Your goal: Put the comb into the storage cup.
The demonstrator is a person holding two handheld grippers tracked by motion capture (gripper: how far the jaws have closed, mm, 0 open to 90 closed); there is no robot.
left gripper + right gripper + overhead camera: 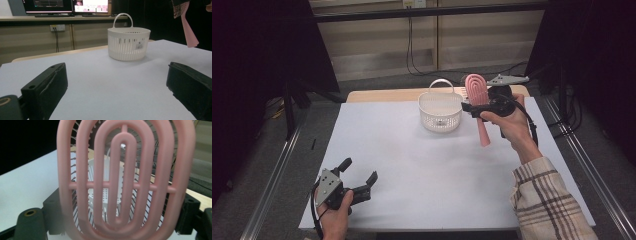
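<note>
The right gripper (475, 106) is raised above the white table (412, 165), clamped on a pink hairbrush (478, 102) that stands roughly upright, head up and handle hanging down, just beside the white basket (440, 111). Through the brush's open ribs the basket appears to lie right behind it, though the close view is blurred. The left gripper (360, 176) rests low at the near edge, jaws spread wide and holding nothing
</note>
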